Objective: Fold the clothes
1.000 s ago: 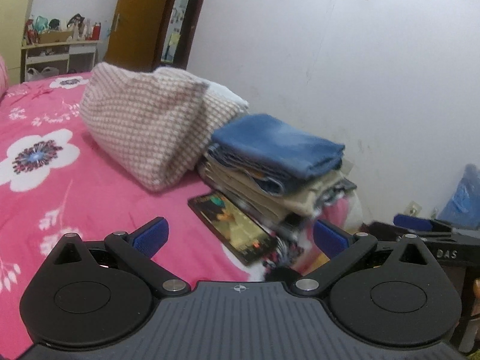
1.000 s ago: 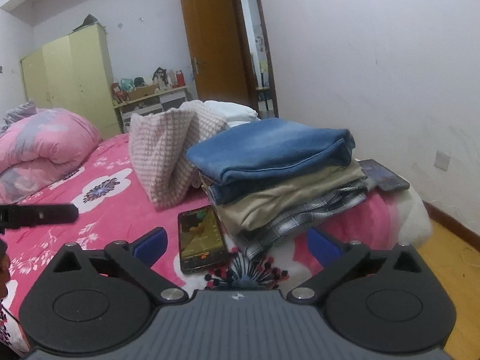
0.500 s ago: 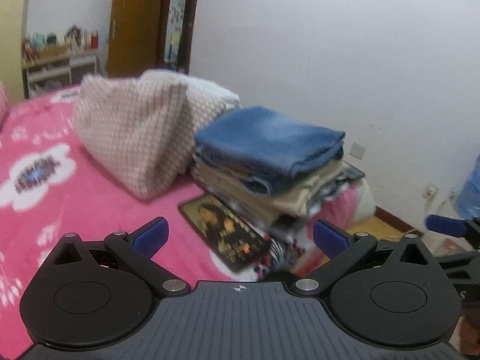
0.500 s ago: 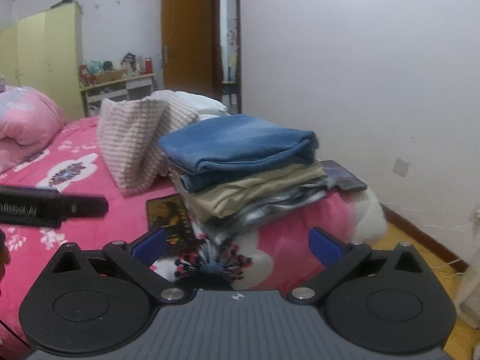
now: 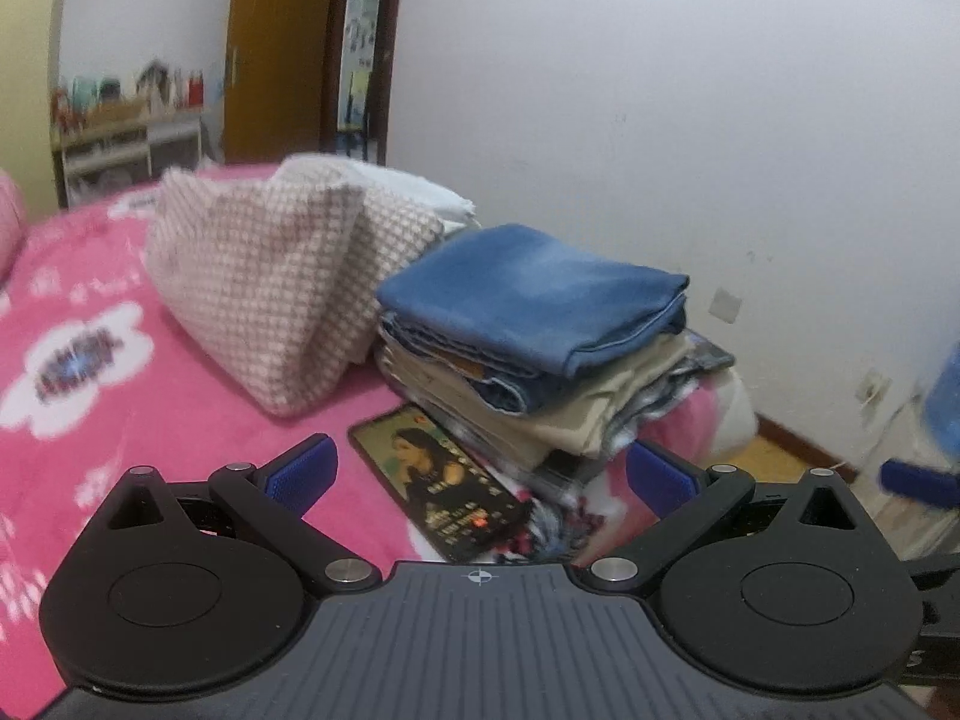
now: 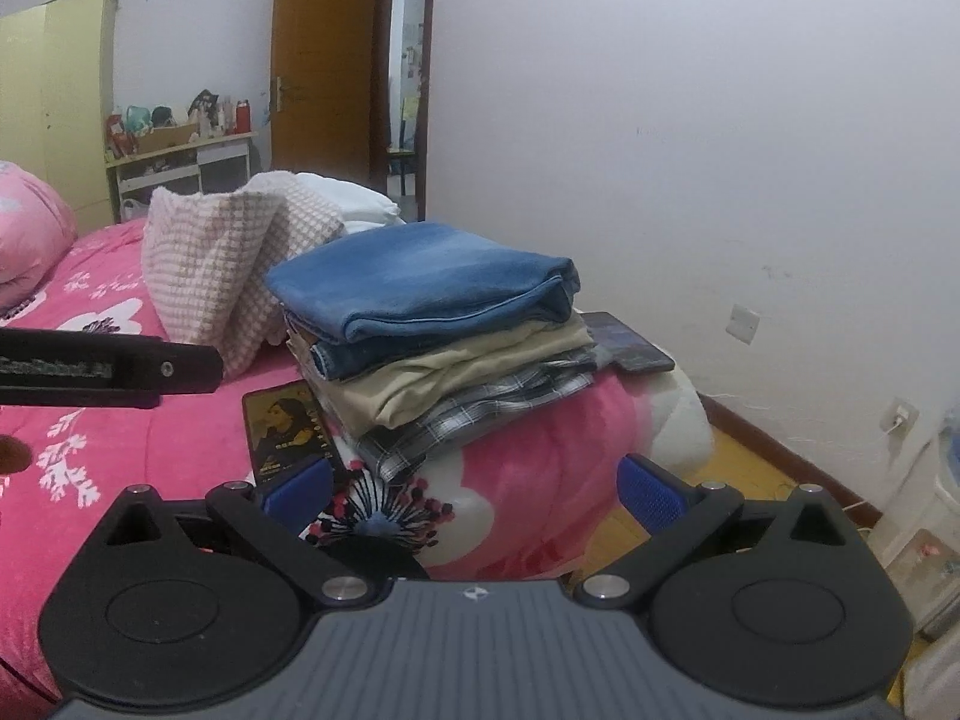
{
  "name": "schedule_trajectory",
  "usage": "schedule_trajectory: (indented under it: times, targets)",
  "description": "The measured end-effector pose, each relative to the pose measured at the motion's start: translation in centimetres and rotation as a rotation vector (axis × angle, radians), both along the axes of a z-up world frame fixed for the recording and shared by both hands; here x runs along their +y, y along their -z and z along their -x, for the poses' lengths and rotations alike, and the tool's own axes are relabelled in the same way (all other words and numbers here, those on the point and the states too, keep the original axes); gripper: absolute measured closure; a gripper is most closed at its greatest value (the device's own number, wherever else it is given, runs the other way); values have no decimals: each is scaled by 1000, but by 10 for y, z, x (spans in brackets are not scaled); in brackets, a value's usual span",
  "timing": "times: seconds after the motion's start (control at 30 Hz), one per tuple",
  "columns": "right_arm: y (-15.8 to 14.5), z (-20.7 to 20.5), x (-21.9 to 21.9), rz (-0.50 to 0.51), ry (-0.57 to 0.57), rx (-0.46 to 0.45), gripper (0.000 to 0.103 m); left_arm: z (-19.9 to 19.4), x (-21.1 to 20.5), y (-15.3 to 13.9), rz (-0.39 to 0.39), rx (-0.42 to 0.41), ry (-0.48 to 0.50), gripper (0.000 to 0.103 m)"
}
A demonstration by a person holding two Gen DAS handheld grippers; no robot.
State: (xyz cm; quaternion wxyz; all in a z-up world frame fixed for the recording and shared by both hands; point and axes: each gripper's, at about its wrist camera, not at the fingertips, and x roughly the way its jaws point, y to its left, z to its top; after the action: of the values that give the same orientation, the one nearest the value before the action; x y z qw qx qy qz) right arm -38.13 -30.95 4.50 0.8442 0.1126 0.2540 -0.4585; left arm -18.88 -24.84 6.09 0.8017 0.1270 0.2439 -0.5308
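Note:
A stack of folded clothes point(image 5: 540, 360) point(image 6: 444, 348) rests on the pink flowered bed point(image 5: 120, 420) point(image 6: 150, 456), near its corner. Folded blue jeans point(image 5: 528, 294) point(image 6: 420, 276) lie on top, over beige trousers point(image 6: 456, 372) and a plaid garment point(image 6: 480, 414). My left gripper point(image 5: 480, 471) is open, short of the stack, with nothing between its fingers. My right gripper point(image 6: 474, 489) is open too, back from the bed's corner and empty. The left gripper's body point(image 6: 108, 366) shows as a dark bar at the right wrist view's left edge.
A pink-and-white checked cloth point(image 5: 270, 282) point(image 6: 222, 264) is heaped behind the stack. A phone point(image 5: 438, 480) point(image 6: 285, 426) lies face up beside the stack; another phone point(image 6: 627, 342) sits behind it. White wall to the right, wooden floor point(image 6: 750, 480) below, door and shelf far back.
Both grippers have pulled back and swung right from the stack. The stack itself has not moved, and both grippers stayed open.

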Motion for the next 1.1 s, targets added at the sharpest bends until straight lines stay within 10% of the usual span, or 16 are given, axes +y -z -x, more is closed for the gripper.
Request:
schedule_trajectory:
  times: [1.1]
  targets:
    - [2, -2, 11, -4, 7, -6, 0, 11, 3, 3, 13, -33, -8, 0]
